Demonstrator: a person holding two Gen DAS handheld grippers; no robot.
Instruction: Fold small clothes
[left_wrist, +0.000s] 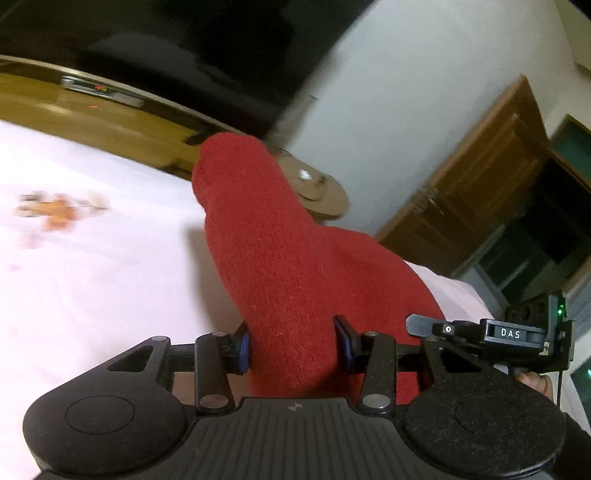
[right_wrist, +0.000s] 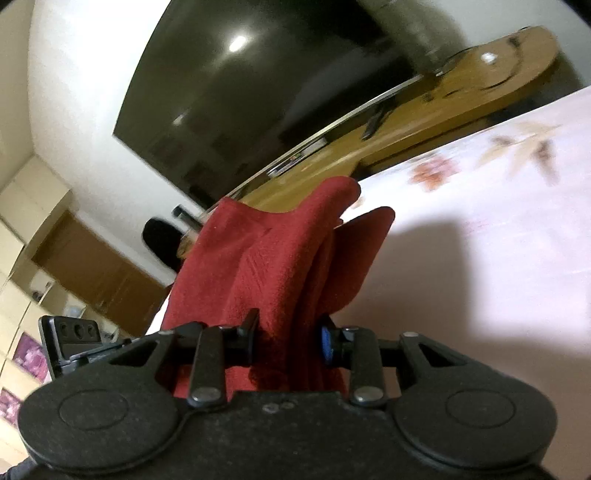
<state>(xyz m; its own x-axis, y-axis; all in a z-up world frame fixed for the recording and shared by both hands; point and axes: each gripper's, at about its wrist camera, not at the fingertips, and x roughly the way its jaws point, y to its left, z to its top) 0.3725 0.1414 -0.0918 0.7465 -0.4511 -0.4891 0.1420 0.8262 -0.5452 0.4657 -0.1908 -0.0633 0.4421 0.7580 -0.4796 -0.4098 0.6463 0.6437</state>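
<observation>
A: Start at the left hand-held gripper (left_wrist: 293, 345). What are its two fingers doing?

B: They are pressed in from either side on one red knit garment (left_wrist: 280, 258). The blue pads (left_wrist: 243, 349) dent the cloth, so it is clamped there. The garment rises away from the fingers as a narrowing tube with a rounded, closed end.

A: And the right hand-held gripper (right_wrist: 290, 338)?

B: Clamped too, on bunched red cloth (right_wrist: 273, 266). I count at least two layers there, one broad fold toward its left finger and a thinner flap on the other side. Whether this is the same piece that the left one holds, I cannot tell for sure, though colour and knit match.

A: Is the garment lying on anything?

B: No, in both views it is lifted above a bed (left_wrist: 92, 288) covered by one pale pink sheet with a few blurred orange and brown printed motifs (left_wrist: 61, 212). A shadow falls on the sheet below it.

A: How many hand-held grippers show in each view?

B: Two in the left wrist view: its own, and part of the other one, marked "DAS", at the right edge. The right wrist view likewise shows a second black unit at its left edge.

A: Farther out?

B: One large dark television (right_wrist: 236, 96) on a white wall, one long wooden shelf (right_wrist: 424, 114) under it, and brown wooden cupboards (left_wrist: 476, 177) to the side. All of that is motion-blurred.
</observation>
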